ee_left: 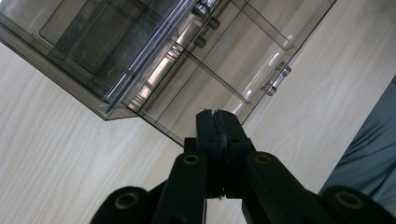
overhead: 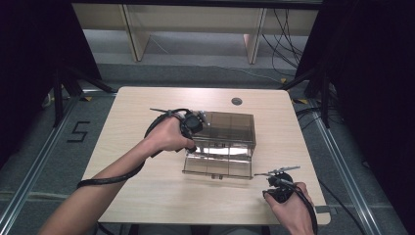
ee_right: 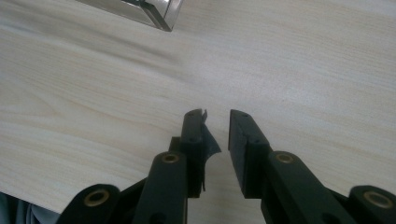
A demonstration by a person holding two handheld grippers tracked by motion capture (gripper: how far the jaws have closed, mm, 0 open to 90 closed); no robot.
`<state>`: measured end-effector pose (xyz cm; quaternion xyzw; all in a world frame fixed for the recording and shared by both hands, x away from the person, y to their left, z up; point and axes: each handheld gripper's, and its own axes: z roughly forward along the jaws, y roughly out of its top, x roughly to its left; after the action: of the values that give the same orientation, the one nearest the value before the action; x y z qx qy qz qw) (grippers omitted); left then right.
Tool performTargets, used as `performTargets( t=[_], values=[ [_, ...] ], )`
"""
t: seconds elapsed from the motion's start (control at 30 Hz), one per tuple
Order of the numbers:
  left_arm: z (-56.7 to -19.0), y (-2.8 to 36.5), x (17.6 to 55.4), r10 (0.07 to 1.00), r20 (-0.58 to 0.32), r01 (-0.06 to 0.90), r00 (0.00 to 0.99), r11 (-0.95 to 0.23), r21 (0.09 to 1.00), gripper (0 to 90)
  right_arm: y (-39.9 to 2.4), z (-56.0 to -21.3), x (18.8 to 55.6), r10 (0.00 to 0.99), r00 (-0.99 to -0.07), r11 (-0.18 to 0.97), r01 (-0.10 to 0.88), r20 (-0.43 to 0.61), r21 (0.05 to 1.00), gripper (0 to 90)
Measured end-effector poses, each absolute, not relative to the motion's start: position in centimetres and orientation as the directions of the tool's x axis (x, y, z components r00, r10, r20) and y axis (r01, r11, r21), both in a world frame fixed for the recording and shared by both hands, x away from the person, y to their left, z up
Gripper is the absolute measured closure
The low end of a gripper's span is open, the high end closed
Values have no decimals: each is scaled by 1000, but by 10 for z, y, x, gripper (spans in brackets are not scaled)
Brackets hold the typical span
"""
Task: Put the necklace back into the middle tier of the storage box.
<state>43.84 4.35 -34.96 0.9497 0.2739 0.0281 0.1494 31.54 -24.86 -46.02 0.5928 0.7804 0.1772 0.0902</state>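
A smoky see-through plastic box (overhead: 227,129) stands mid-table with its front panel (overhead: 218,166) folded down flat on the wood. My left gripper (overhead: 193,123) is at the box's top left corner. In the left gripper view its jaws are pressed together (ee_left: 217,115) above the near edge of the lowered panel (ee_left: 224,74), which carries small knobs (ee_left: 275,77); nothing shows between them. My right gripper (overhead: 275,175) rests near the front right of the table, clear of the box. Its jaws (ee_right: 217,114) stand slightly apart over bare wood, with a box corner (ee_right: 152,11) farther off.
The light wooden table (overhead: 147,196) has a round cable grommet (overhead: 237,101) at its back edge. A floor mark "5" (overhead: 78,131) lies to the left. Cables (overhead: 288,44) and wooden legs (overhead: 134,34) are behind the table, with black curtains on both sides.
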Motion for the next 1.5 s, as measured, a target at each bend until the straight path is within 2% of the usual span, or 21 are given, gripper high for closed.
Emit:
performTargets(
  t=[1.5],
  values=[
    [-369,27,448,533,-16,521,846,-818,243,882,-248,-460,315,960,-267,218,896,77,387,755]
  ],
)
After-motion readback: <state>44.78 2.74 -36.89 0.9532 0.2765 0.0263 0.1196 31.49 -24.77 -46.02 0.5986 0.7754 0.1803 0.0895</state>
